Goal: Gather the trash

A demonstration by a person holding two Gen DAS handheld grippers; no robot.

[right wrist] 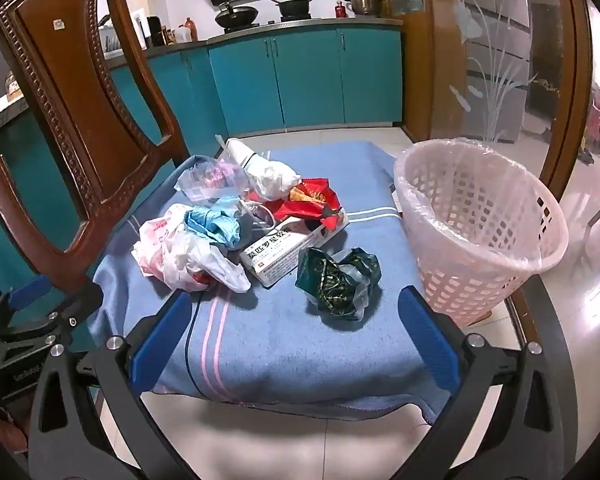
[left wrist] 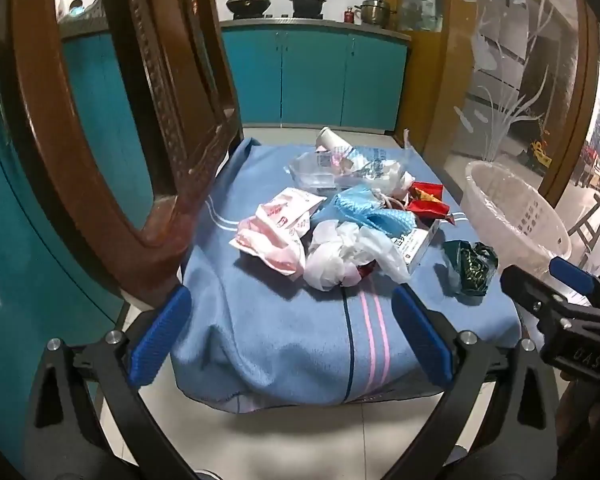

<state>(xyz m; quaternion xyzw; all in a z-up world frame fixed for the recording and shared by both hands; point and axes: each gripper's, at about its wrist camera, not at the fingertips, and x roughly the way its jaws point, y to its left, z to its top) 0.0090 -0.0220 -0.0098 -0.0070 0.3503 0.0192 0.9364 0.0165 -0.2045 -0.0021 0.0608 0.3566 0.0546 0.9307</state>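
Observation:
A heap of trash lies on a blue blanket (left wrist: 284, 332) (right wrist: 300, 344): white and pink plastic bags (left wrist: 284, 236) (right wrist: 180, 252), a crumpled blue bag (left wrist: 364, 208) (right wrist: 212, 220), a red wrapper (left wrist: 426, 198) (right wrist: 312, 200), a white medicine box (right wrist: 288, 252) and a dark green wrapper (left wrist: 470, 266) (right wrist: 340, 284) lying apart at the right. A pink lined waste basket (left wrist: 516, 216) (right wrist: 480, 232) stands to the right. My left gripper (left wrist: 292, 336) is open and empty, short of the heap. My right gripper (right wrist: 296, 340) is open and empty, just short of the green wrapper.
A carved wooden chair back (left wrist: 156, 100) (right wrist: 80, 120) rises at the left of the blanket. Teal kitchen cabinets (left wrist: 312, 76) (right wrist: 300, 80) stand behind, with pots on the counter. An etched glass door (left wrist: 512, 60) (right wrist: 496, 52) is at the right. Tiled floor lies below.

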